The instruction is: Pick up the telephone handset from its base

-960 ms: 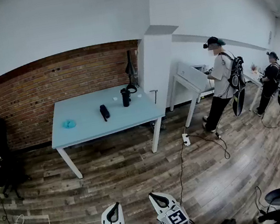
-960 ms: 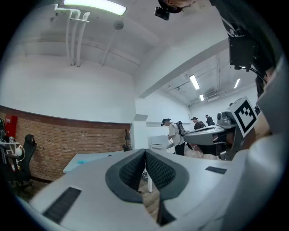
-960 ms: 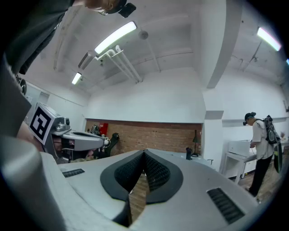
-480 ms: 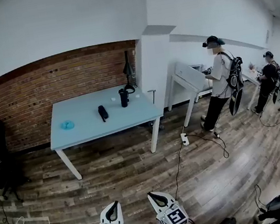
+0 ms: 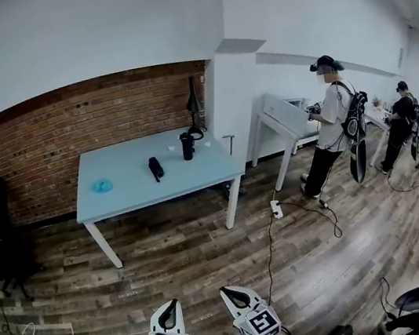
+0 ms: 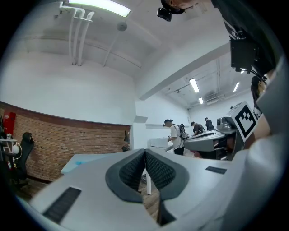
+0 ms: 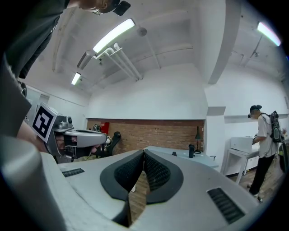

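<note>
Far across the room stands a light blue table (image 5: pixel 131 196). A black upright phone unit (image 5: pixel 187 145) stands on it near the back, and a black oblong piece (image 5: pixel 155 168) lies flat beside it; which one is the handset is too small to tell. My left gripper (image 5: pixel 168 314) and right gripper (image 5: pixel 235 297) hang low over the wooden floor, well short of the table, both shut and empty. The left gripper's (image 6: pixel 145 153) pads meet in its own view. The right gripper's (image 7: pixel 144 153) pads touch too, with the phone unit (image 7: pixel 191 150) small beyond them.
A teal object (image 5: pixel 102 185) lies on the table's left part. A brick wall (image 5: pixel 46 142) runs behind it. A white power strip (image 5: pixel 278 208) and cables lie on the floor to the right. A person (image 5: pixel 329 123) stands at a white desk (image 5: pixel 288 116); two others stand farther right. A black chair (image 5: pixel 1 229) sits at left.
Both grippers have stayed where they were, shut. The person at the white desk has shifted slightly to the right.
</note>
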